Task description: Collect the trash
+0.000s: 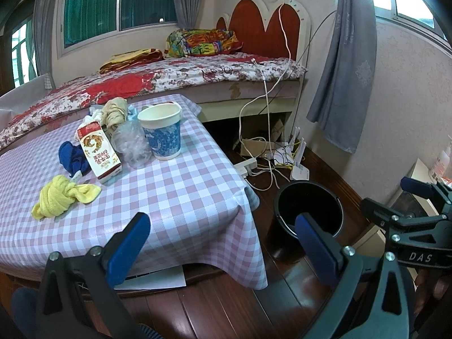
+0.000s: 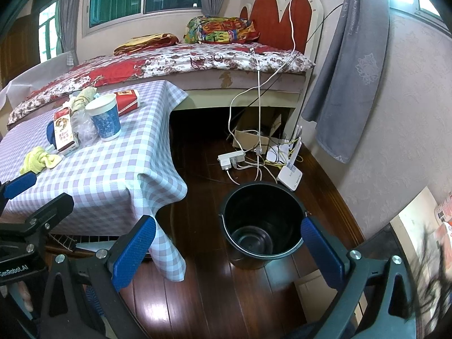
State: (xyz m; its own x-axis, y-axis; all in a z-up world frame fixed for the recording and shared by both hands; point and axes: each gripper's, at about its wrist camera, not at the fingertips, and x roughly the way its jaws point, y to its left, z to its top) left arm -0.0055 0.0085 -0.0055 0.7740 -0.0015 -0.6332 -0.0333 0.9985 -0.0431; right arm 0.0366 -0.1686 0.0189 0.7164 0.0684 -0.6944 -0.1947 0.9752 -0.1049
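Observation:
On the checked table (image 1: 175, 197) lie a paper cup (image 1: 161, 131), a milk carton (image 1: 97, 152), a crumpled clear plastic bottle (image 1: 131, 144), a yellow cloth (image 1: 60, 196), a blue cloth (image 1: 70, 156), a beige cloth (image 1: 114, 113) and a red box (image 2: 127, 100). A black bucket (image 2: 261, 223) stands empty on the floor right of the table; it also shows in the left wrist view (image 1: 308, 206). My left gripper (image 1: 223, 231) is open and empty over the table's near corner. My right gripper (image 2: 228, 243) is open and empty in front of the bucket.
A bed (image 1: 158, 82) stands behind the table. Cables, a power strip (image 2: 231, 159) and a white router (image 2: 289, 175) lie on the wooden floor behind the bucket. A grey curtain (image 2: 347, 70) hangs on the right wall. A white cabinet edge (image 2: 415, 217) is at right.

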